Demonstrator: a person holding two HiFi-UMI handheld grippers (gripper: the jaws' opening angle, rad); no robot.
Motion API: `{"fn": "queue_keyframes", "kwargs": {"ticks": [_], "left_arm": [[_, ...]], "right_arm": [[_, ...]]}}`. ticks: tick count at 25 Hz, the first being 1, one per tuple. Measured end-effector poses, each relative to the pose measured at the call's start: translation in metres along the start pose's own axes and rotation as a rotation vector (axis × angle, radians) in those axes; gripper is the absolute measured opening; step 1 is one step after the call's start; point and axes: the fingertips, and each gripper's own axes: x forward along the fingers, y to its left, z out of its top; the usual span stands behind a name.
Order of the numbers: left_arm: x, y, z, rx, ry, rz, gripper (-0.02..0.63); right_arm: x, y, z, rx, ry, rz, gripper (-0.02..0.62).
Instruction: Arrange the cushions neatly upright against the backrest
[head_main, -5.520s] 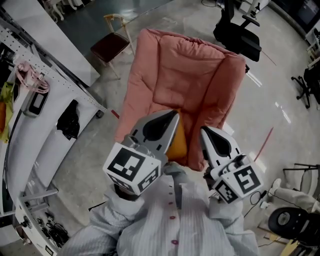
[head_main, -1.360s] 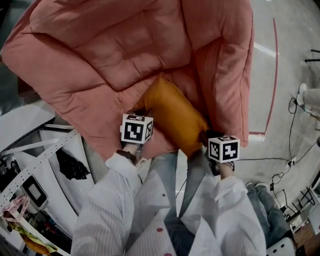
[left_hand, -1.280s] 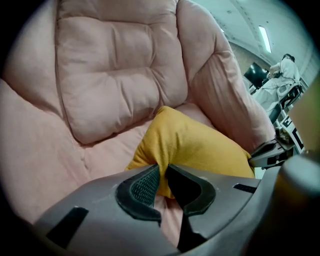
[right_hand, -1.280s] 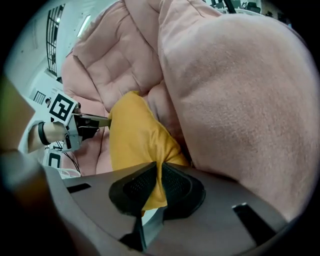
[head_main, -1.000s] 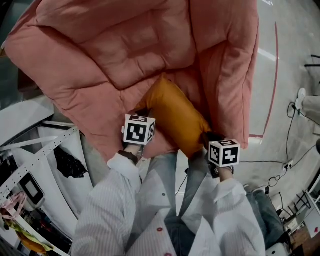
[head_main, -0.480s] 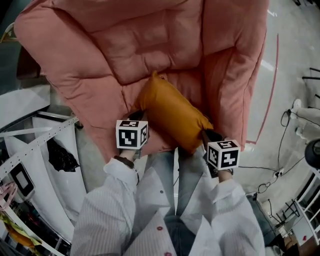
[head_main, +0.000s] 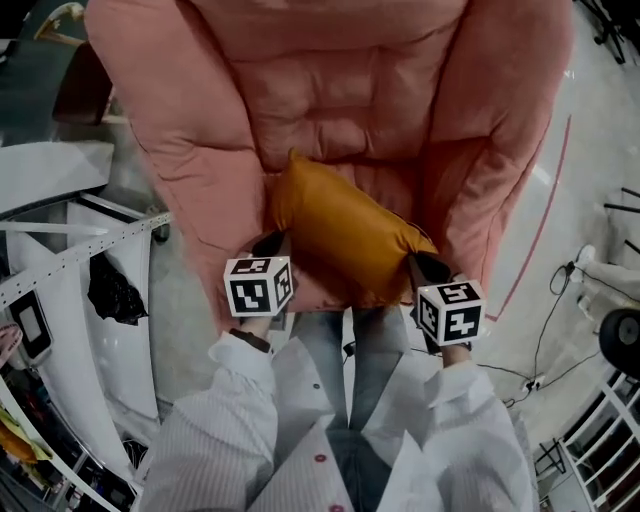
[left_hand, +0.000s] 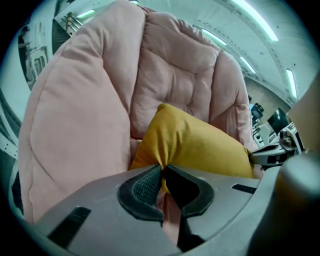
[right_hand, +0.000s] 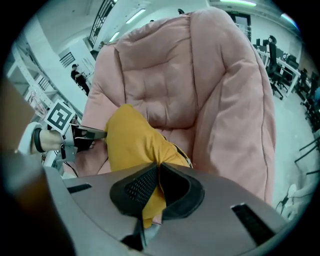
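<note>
An orange cushion (head_main: 340, 235) lies across the seat of a large pink padded chair (head_main: 340, 90), its far corner pointing up toward the backrest. My left gripper (head_main: 268, 243) is shut on the cushion's near left corner, and my right gripper (head_main: 425, 265) is shut on its near right corner. In the left gripper view the cushion (left_hand: 200, 145) bunches into the left gripper (left_hand: 162, 172). In the right gripper view yellow fabric of the cushion (right_hand: 132, 137) is pinched in the right gripper (right_hand: 157, 172), and the other gripper's marker cube (right_hand: 60, 116) shows at the cushion's far end.
White racking (head_main: 70, 250) with small items stands close on the left. The chair's thick padded arms (head_main: 190, 170) flank the seat. A red floor line (head_main: 545, 200) and cables run on the right. The person's legs are right at the seat's front edge.
The cushion has swung from a diagonal lie to nearly level between the two grippers, and sits more central on the seat. Both grippers kept their hold on its corners.
</note>
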Motion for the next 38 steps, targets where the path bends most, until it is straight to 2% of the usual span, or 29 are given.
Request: {"fn": "queue_keyframes", "kwargs": {"ticks": [9, 15, 20, 28, 32, 38], "left_arm": [[-0.021, 0.003, 0.034, -0.134, -0.111, 0.028, 0.035], [-0.033, -0.010, 0.061, -0.170, -0.187, 0.042, 0.035], [-0.031, -0.007, 0.073, -0.208, -0.218, 0.076, 0.035], [-0.008, -0.003, 0.072, -0.265, -0.197, 0.115, 0.035], [0.009, -0.001, 0.063, -0.308, -0.145, 0.148, 0.037], [0.032, 0.011, 0.057, -0.313, -0.083, 0.171, 0.043]], "right_arm": [[-0.006, -0.012, 0.090, -0.168, -0.066, -0.012, 0.025], [-0.014, -0.027, 0.136, -0.268, -0.121, -0.030, 0.025], [-0.001, -0.033, 0.163, -0.331, -0.132, -0.002, 0.025], [0.033, -0.044, 0.191, -0.451, -0.101, 0.029, 0.026], [0.052, -0.051, 0.190, -0.513, -0.070, 0.061, 0.026], [0.068, -0.055, 0.188, -0.510, -0.055, 0.097, 0.026]]}}
